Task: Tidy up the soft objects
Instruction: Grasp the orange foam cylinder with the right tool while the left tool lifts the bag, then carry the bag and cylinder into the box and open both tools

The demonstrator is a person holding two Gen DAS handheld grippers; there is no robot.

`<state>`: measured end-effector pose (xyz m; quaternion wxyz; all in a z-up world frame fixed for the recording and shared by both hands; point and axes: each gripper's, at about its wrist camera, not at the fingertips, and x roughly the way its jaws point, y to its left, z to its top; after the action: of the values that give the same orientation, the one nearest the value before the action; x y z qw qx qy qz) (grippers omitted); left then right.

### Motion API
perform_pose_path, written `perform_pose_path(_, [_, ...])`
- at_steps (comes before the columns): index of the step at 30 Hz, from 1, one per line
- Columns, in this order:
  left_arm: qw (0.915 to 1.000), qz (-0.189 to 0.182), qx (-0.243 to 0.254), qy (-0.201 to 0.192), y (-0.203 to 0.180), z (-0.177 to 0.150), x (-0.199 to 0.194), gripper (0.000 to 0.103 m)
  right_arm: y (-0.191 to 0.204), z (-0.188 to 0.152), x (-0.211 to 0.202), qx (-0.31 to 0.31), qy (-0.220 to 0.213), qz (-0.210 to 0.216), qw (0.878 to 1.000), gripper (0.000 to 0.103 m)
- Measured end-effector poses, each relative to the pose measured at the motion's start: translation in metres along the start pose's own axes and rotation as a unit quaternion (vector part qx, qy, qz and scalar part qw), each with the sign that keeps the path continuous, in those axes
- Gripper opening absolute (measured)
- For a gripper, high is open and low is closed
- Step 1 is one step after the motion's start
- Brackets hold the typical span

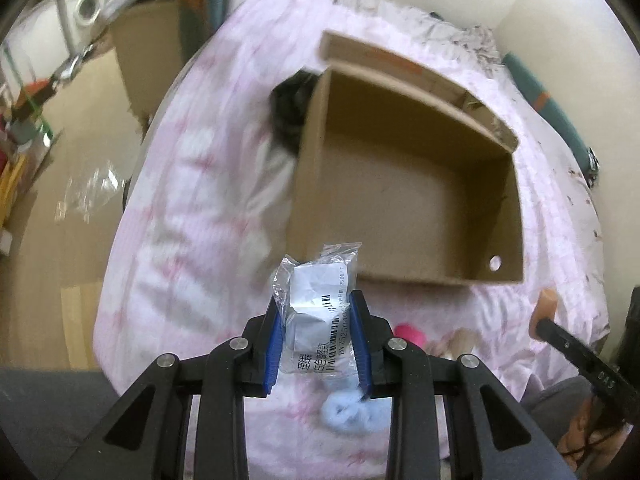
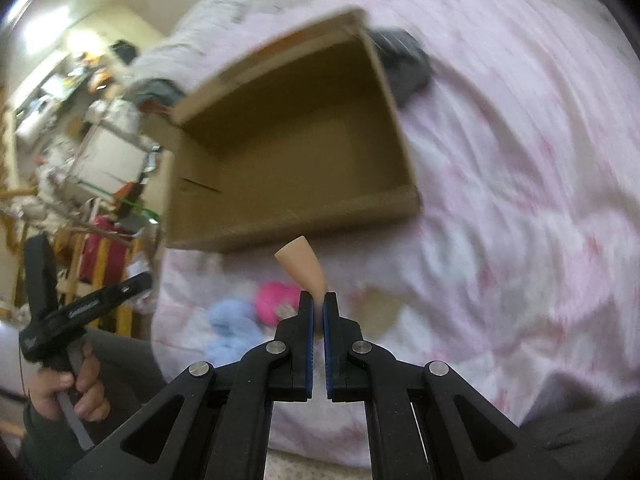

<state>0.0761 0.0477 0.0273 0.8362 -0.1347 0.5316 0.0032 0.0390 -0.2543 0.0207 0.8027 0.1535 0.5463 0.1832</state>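
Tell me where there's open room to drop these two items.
The cardboard box is empty inside. Bare pink bedspread lies right of it. Crowded: the near strip with the blue fluffy item and pink fluffy item, and a dark item against the box's far side.

The left gripper (image 1: 318, 316) is built of matte black plastic arms that fan out in pairs, each pivot capped by a round silver screw head, with triangular cut-outs in the outer arms. Its two fingers (image 1: 273, 344) are faced with ribbed blue pads. The right gripper (image 2: 319, 312) has the same black linkage, silver pivot caps and blue-lined fingers (image 2: 305, 332). Seen from the right wrist camera, the left tool shows small white lettering on its black body and a grey handle. The person's left hand (image 2: 70, 394) emerges from a dark grey sleeve (image 2: 36, 436).
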Motion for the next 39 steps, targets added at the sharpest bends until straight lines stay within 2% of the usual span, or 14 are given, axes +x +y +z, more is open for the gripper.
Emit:
perform_pose_path(3, [0.9996, 0.004, 0.025, -0.008, -0.019, 0.019, 0.002, 0.028, 0.013, 0.019, -0.007, -0.031, -0.027, 0.017, 0.999, 0.006])
perform_pose_path(7, [0.9984, 0.014, 0.054, -0.01, -0.037, 0.041, 0.015, 0.028, 0.023, 0.046, 0.005, -0.044, -0.039, 0.029, 0.998, 0.006])
perform_pose_path(12, [0.997, 0.017, 0.075, -0.011, -0.055, 0.061, 0.039, 0.028, 0.031, 0.075, 0.032, -0.066, -0.048, 0.017, 0.997, 0.006])
perform_pose_path(15, [0.9954, 0.015, 0.092, -0.024, -0.061, 0.06, 0.053, 0.028, 0.026, 0.083, 0.047, -0.07, -0.046, 0.003, 0.997, 0.006])
perform_pose_path(18, [0.9937, 0.03, 0.099, -0.042, -0.06, 0.055, 0.066, 0.028, 0.017, 0.077, 0.065, -0.068, -0.04, -0.004, 0.997, 0.006])
perform_pose_path(21, [0.9947, 0.017, 0.097, -0.032, -0.065, 0.056, 0.073, 0.028, 0.01, 0.071, 0.079, -0.055, -0.021, -0.013, 0.998, 0.006])
perform_pose_path(24, [0.9919, 0.039, 0.112, -0.046, -0.069, 0.056, 0.074, 0.028, 0.015, 0.069, 0.084, -0.078, -0.019, -0.033, 0.996, 0.006])
perform_pose_path(28, [0.9944, 0.049, 0.088, -0.032, -0.059, 0.056, 0.082, 0.028, 0.017, 0.069, 0.088, -0.081, -0.018, -0.039, 0.996, 0.006])
perform_pose_path(39, [0.994, 0.046, 0.087, -0.048, -0.056, 0.054, 0.075, 0.028, 0.017, 0.067, 0.082, -0.072, -0.04, -0.018, 0.996, 0.006])
